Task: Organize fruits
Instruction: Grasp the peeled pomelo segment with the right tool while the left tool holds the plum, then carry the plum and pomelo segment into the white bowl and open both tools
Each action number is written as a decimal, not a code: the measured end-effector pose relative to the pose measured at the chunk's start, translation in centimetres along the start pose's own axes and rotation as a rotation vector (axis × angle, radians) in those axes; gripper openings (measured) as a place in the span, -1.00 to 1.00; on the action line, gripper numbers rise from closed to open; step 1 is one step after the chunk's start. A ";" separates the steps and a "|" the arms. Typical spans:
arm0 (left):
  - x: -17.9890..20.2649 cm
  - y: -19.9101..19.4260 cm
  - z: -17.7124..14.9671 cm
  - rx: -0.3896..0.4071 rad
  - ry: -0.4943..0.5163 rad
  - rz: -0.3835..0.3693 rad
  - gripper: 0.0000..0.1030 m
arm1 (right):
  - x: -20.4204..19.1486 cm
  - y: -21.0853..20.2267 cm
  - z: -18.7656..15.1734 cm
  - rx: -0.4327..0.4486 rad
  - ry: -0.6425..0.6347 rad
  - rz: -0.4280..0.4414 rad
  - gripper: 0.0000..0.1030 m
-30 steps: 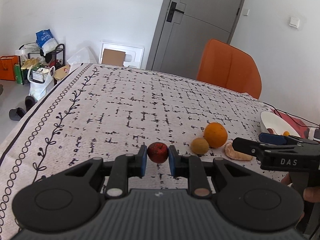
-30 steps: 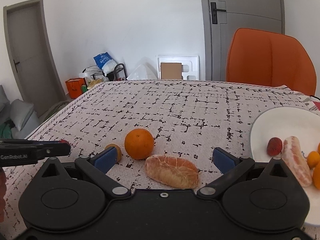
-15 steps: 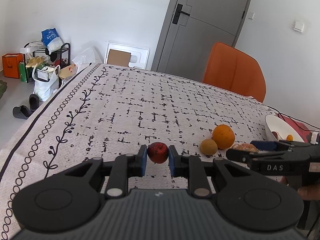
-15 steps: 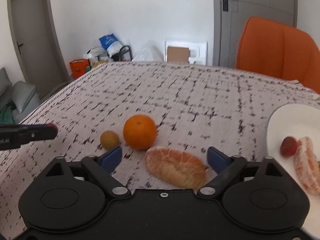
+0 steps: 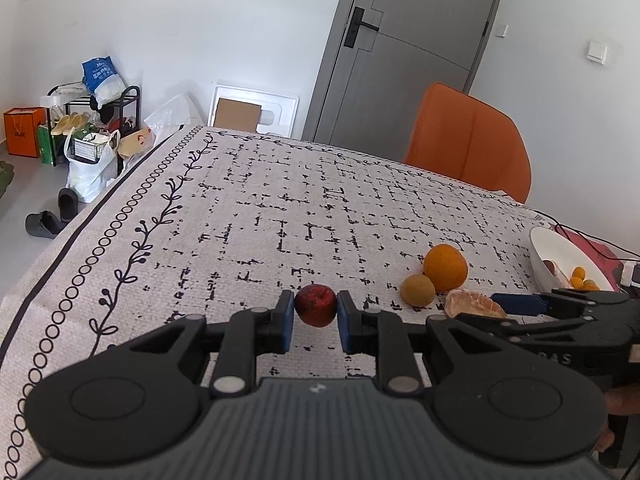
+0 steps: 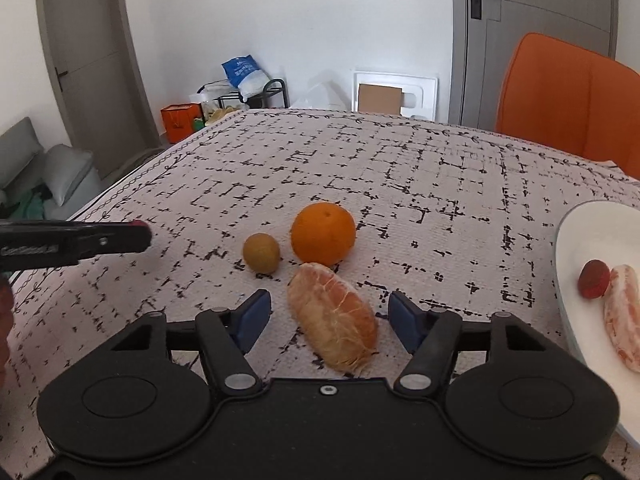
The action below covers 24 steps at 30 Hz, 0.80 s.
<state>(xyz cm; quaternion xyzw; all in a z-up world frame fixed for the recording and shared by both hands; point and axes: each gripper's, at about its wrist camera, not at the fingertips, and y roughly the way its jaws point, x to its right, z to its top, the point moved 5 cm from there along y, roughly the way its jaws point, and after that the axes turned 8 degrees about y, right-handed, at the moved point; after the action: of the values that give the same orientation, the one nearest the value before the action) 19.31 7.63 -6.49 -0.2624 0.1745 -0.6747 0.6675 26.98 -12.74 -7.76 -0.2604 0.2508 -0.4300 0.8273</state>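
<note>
Left wrist view: left gripper [image 5: 316, 314] is clamped on a small red fruit [image 5: 315, 305], firm and light by the look of it, pads on its two sides, held over the patterned tablecloth [image 5: 248, 216] and pointing down at a slant. Right wrist view: right gripper [image 6: 330, 316] is angled down with its jaws closing around the peeled citrus piece [image 6: 334, 322] lying on the cloth, pads not yet touching; it's probably soft and squashy, so grip gently across the middle, with the white plate [image 6: 576, 240] just to the right.

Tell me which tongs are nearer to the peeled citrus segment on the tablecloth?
Right. The right tongs straddle the peeled citrus segment, jaws closing, not yet touching. The left tongs are off to its side, shut on a small red fruit.
</note>
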 end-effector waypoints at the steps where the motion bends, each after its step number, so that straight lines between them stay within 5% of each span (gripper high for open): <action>1: -0.1 0.0 0.0 -0.001 0.000 0.002 -0.59 | 0.0 0.1 0.0 0.006 -0.007 -0.005 0.21; 13: 1.8 0.4 0.5 0.005 0.029 -0.024 -0.59 | 0.4 -1.8 -0.6 0.047 0.012 0.004 -0.58; 24: 5.8 0.8 1.6 0.022 0.086 -0.077 -0.59 | 2.3 -5.5 -0.4 0.126 0.067 -0.008 -0.62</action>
<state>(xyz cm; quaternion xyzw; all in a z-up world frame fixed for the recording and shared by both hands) 21.09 2.03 -5.00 -0.2323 0.1853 -0.7125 0.6356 24.65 -17.47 -4.96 -0.1945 0.2498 -0.4566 0.8315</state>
